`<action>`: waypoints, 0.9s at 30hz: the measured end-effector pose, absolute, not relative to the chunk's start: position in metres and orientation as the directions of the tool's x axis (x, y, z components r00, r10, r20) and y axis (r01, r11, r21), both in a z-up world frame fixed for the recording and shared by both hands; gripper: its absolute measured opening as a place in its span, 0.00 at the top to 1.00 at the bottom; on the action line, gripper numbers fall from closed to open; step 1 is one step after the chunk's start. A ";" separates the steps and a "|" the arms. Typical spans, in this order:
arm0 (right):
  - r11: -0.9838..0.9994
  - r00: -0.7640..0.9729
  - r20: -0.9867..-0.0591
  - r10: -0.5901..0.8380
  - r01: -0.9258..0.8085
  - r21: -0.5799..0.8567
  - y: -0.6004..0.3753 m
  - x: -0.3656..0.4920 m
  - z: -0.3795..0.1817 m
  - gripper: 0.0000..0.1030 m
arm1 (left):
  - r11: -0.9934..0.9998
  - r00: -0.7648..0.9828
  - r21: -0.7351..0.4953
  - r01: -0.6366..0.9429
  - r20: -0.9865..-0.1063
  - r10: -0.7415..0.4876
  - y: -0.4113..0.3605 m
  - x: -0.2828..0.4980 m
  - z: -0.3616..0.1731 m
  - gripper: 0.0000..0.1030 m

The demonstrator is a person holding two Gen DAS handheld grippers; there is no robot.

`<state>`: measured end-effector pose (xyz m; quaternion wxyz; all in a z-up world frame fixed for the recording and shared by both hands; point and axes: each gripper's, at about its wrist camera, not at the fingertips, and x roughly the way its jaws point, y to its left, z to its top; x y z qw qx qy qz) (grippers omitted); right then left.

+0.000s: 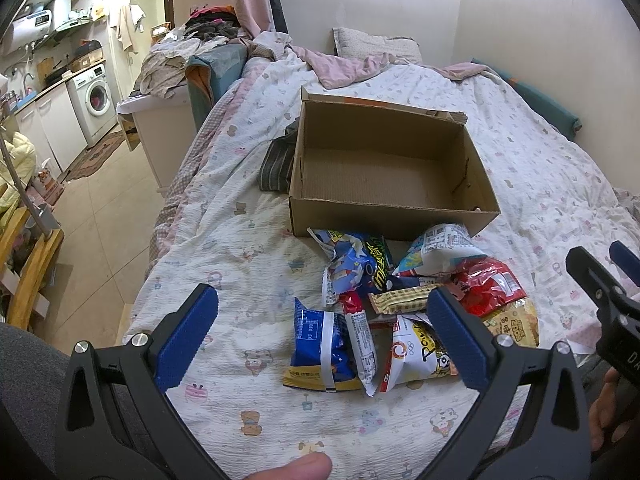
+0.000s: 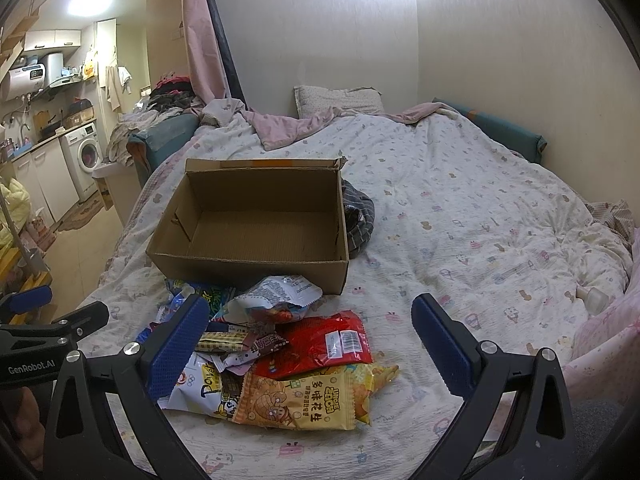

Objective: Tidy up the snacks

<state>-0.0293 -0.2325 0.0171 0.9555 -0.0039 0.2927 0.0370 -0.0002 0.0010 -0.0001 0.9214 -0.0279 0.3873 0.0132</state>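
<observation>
A cardboard box [image 1: 394, 168] sits open and bare on the bed [image 1: 248, 240], its near wall facing both cameras. A dark striped cloth [image 1: 278, 162] lies against the box's far side wall.

Just in front of the box, a heap of snack packets [image 1: 404, 300] lies on the patterned bedspread. In the left wrist view, a blue packet [image 1: 318, 350] rests at the near left of the heap, touching a slim white packet [image 1: 362, 348] beside it. A white packet with dark lettering [image 1: 416, 354] lies next to those, and a red packet [image 1: 490, 286] sits on the right side. In the right wrist view, a yellow peanut packet [image 2: 304, 400] lies nearest the camera, overlapping the red packet [image 2: 320, 340], with a crumpled white packet [image 2: 280, 294] close to the box wall.

The left gripper [image 1: 322, 330] hangs above the near part of the heap, its 2 blue pads spread wide with nothing between them. The right gripper [image 2: 310, 342] hovers over the heap as well, spread wide and empty. A thumb [image 1: 298, 468] shows at the bottom edge of the left wrist view.
</observation>
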 end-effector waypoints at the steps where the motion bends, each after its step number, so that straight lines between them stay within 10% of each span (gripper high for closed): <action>1: 0.997 0.827 -0.559 0.068 -0.072 0.014 -0.233 -0.029 0.017 0.00 | 0.998 0.700 -0.041 -0.046 -0.714 0.003 0.001 0.000 0.000 0.00; 27: 0.997 0.828 -0.557 0.070 -0.073 0.017 -0.234 -0.030 0.017 0.00 | 0.998 0.700 -0.038 -0.048 -0.714 0.006 0.002 0.000 -0.001 0.00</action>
